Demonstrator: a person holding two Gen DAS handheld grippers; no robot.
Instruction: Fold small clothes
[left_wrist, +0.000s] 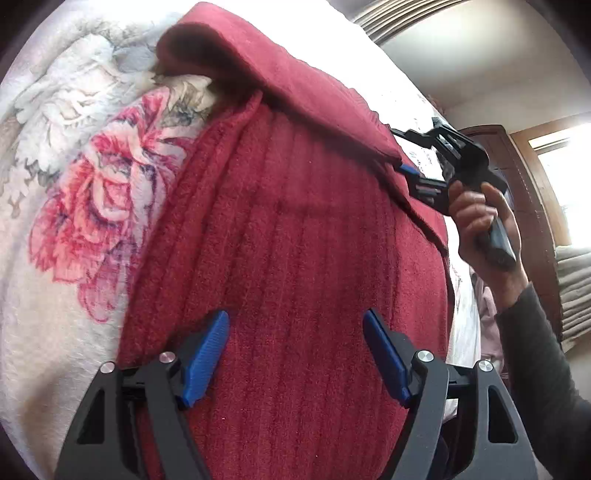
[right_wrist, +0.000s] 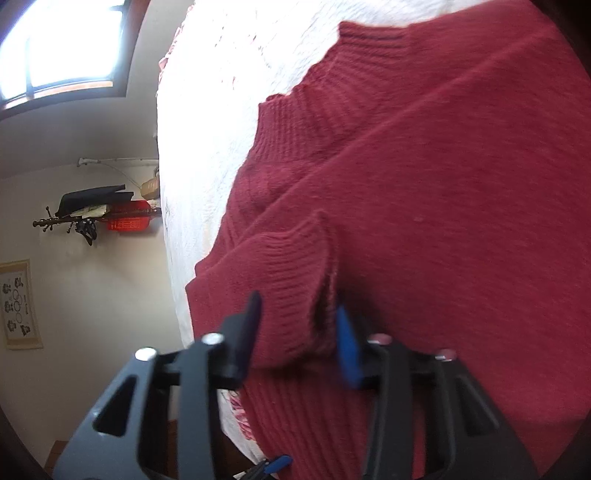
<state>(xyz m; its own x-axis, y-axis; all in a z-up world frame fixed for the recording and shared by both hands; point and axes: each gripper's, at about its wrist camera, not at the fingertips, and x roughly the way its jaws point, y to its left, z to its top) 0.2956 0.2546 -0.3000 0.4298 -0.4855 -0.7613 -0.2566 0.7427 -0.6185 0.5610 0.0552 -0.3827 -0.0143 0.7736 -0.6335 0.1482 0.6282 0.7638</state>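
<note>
Right gripper (right_wrist: 295, 332) jaws straddle the sweater (left_wrist: 295, 258) cuff; grip unclear.

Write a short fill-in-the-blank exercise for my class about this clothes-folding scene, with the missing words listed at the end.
1. The garment being folded is a knitted sweater of a dark ______ colour.
2. It lies on a pale blanket printed with large ______.
3. The left gripper hangs over the sweater with its fingers ______.
4. The right gripper has the ribbed ______ of a sleeve between its fingers.

Missing words: red; flowers; open; cuff
</note>
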